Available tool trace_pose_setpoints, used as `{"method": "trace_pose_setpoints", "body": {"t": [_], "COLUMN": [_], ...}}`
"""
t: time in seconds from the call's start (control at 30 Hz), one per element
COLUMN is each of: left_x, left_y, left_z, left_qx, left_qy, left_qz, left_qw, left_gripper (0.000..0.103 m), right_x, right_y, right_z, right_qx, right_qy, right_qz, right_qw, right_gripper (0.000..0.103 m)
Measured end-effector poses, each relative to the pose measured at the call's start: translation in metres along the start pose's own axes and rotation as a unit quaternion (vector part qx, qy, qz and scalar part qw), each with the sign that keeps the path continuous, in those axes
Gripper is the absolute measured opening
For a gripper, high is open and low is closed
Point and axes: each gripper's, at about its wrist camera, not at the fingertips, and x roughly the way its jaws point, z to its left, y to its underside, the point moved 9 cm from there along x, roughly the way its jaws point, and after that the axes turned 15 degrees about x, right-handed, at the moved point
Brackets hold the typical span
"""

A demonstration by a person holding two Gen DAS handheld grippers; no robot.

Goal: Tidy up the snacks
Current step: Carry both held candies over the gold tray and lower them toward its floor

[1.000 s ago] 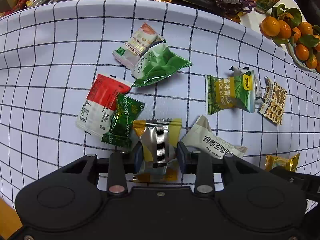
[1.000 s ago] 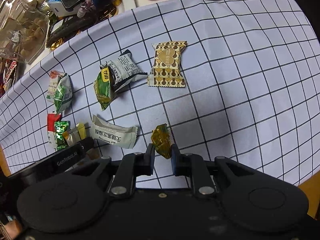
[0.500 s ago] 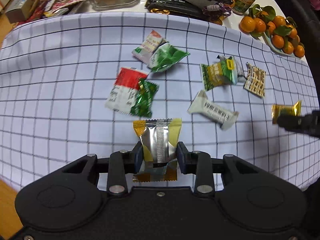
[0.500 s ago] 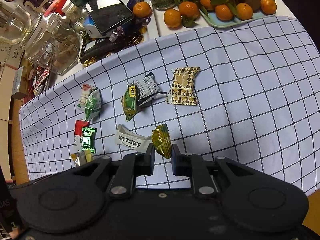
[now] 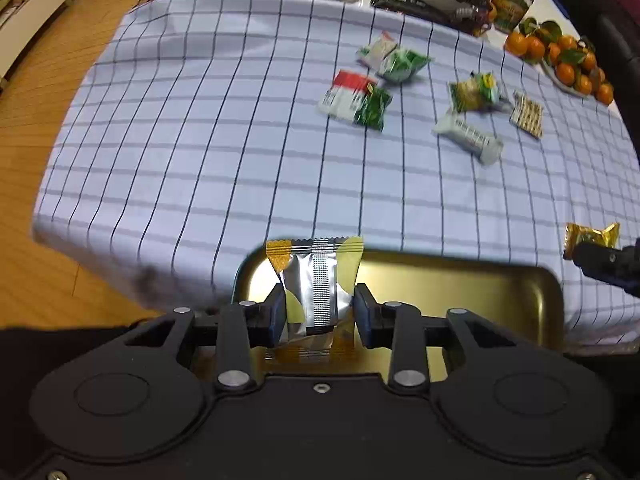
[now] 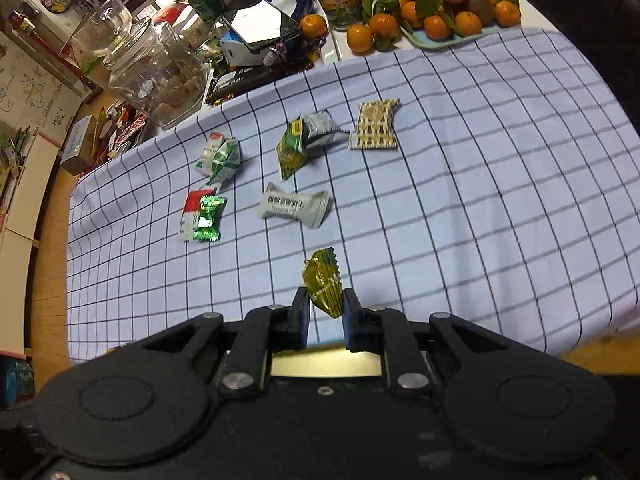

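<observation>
Snacks in both tongs, gold tray below

Left tongs [image 5: 320, 307] are pinching a silver-and-yellow packet [image 5: 316, 280], seam side facing the camera, upright between the pads. Packet is hanging over the near-left part of a gold tray [image 5: 460, 276] that is sitting just off the near edge of the checked cloth [image 5: 220, 140] covering the surface.

Right tongs [image 6: 324, 322] are pressed together on a gold foil candy [image 6: 323, 282], held tilted over the near edge of the cloth; a strip of the gold tray is showing under the tongs in the right wrist view. In the left wrist view the same candy is appearing at far right, beyond the tray's right corner.

Still lying on the cloth, mid to far:
- white bar wrapper [image 6: 295, 209], alone, nearest the candy
- red-and-white pack [image 6: 191, 212] with a green foil candy [image 6: 207, 219] overlapping it, to the left
- two pale green packs [image 6: 219, 156] touching, farther left
- yellow-green pack [image 6: 291, 150] touching a grey pack [image 6: 322, 128]
- brown patterned pack [image 6: 374, 125] just right of those

Tangerines [image 6: 436, 12] and a glass jar [image 6: 160, 72] are sitting past the far edge of the cloth.
</observation>
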Motion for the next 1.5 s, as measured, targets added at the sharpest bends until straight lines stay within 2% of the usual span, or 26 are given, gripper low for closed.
{"method": "trace_pose_setpoints", "body": {"t": [0.13,0.3,0.47,0.6,0.77,0.93,1.07,1.33,1.43,1.5], "left_x": [-0.004,-0.008,-0.002,0.003,0.015,0.018,0.011,0.008,0.007,0.007], "left_y": [0.03,0.059,0.082,0.097,0.109,0.108,0.106,0.1,0.1,0.1], "left_z": [-0.013,-0.023,-0.028,-0.029,-0.021,-0.014,-0.018,-0.027,-0.028,-0.029], "left_qx": [0.028,0.049,0.039,0.037,0.019,-0.004,0.008,0.031,0.036,0.039], "left_qy": [-0.012,-0.04,-0.034,-0.025,-0.025,-0.033,-0.038,-0.035,-0.035,-0.036], "left_qz": [0.006,0.004,0.009,0.002,-0.002,-0.009,-0.031,-0.045,-0.049,-0.047], "left_qw": [0.9995,0.998,0.9986,0.999,0.9995,0.9994,0.9988,0.9979,0.9975,0.9975], "left_gripper": [0.044,0.044,0.044,0.044,0.044,0.044,0.044,0.045,0.046,0.048], "right_x": [-0.008,-0.014,-0.018,-0.024,-0.019,-0.012,-0.01,-0.009,-0.009,-0.011], "right_y": [0.05,0.104,0.139,0.157,0.165,0.166,0.165,0.166,0.165,0.165], "right_z": [-0.02,-0.041,-0.051,-0.052,-0.056,-0.055,-0.054,-0.053,-0.054,-0.054], "right_qx": [0.019,-0.007,-0.03,-0.072,-0.089,-0.087,-0.089,-0.091,-0.095,-0.095], "right_qy": [0.005,0.043,0.043,0.049,0.043,0.037,0.038,0.036,0.041,0.042], "right_qz": [0.014,0.016,0.009,-0.022,-0.027,-0.013,-0.014,-0.009,-0.01,-0.013], "right_qw": [1.0,0.999,0.999,0.996,0.995,0.995,0.995,0.995,0.995,0.995], "right_gripper": [0.018,0.018,0.018,0.018,0.018,0.018,0.018,0.019,0.02,0.029]}}
